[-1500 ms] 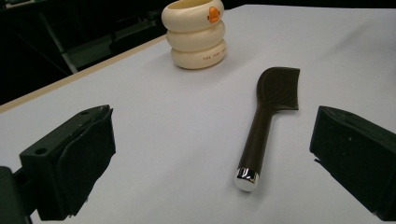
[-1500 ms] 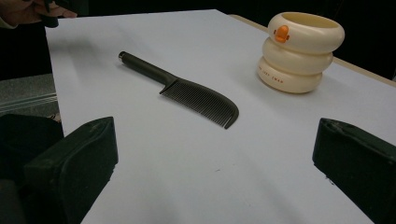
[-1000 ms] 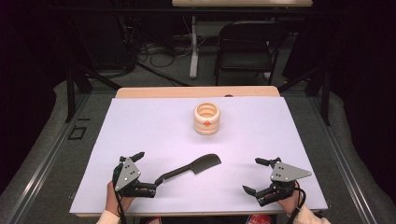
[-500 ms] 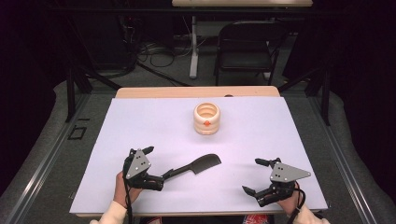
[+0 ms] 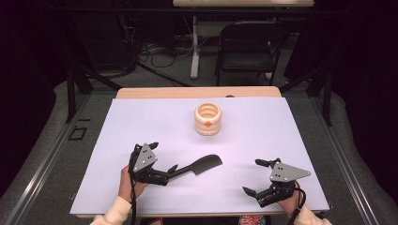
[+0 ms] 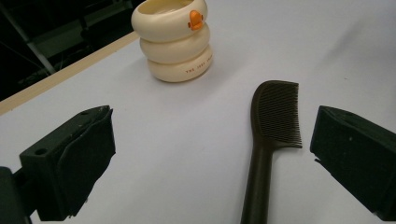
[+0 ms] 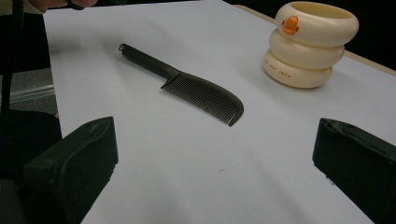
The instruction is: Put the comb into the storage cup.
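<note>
White worktop [image 5: 141,122]: comb [image 5: 199,166] lies flat near the front, left gripper [image 5: 162,161] wide open straddling its handle, right gripper [image 5: 256,177] open, empty, idle; next likely lower and close.

The left gripper [image 5: 162,159] sits low at the near left, jaws spread wide. The right gripper [image 5: 256,177] rests at the near right, jaws wide apart.
</note>
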The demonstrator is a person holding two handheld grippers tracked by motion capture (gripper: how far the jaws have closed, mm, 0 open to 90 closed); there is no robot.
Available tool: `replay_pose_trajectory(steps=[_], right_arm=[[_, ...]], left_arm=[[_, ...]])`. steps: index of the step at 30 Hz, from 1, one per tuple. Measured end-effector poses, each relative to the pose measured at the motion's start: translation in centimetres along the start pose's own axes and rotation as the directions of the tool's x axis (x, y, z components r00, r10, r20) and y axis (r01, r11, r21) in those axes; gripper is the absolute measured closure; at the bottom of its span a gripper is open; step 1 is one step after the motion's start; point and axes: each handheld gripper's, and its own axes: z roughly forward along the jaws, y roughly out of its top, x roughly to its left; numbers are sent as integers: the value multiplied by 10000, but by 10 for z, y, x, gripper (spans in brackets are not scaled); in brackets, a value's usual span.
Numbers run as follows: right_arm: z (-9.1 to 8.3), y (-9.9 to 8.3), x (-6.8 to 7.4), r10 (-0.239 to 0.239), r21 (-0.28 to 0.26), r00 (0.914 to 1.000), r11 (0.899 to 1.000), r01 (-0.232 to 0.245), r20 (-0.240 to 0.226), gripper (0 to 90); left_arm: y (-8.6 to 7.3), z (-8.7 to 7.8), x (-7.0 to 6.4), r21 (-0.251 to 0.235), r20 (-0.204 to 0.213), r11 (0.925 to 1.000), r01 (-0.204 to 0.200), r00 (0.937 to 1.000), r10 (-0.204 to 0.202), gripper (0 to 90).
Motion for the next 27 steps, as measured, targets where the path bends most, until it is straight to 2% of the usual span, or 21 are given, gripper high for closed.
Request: replay_pose_trajectory(steps=[9, 16, 18, 27], right_arm=[[1, 0, 0, -14, 28, 10000, 10000, 14, -40, 0], [1, 1, 1, -42, 15, 10000, 10000, 42, -51, 0], [1, 0, 0, -22, 38, 10000, 10000, 22, -68, 0], [1, 0, 1, 28, 34, 9999, 10000, -27, -128, 0]], left_arm=[[7, 5, 5, 367, 149, 9991, 201, 9997, -207, 1], [13, 7, 6, 696, 315, 9975, 105, 9994, -127, 1], [15, 11, 7, 1032, 473, 9946, 95, 9988, -145, 1], [22, 17, 8, 1555, 730, 9878, 2, 9973, -117, 0]])
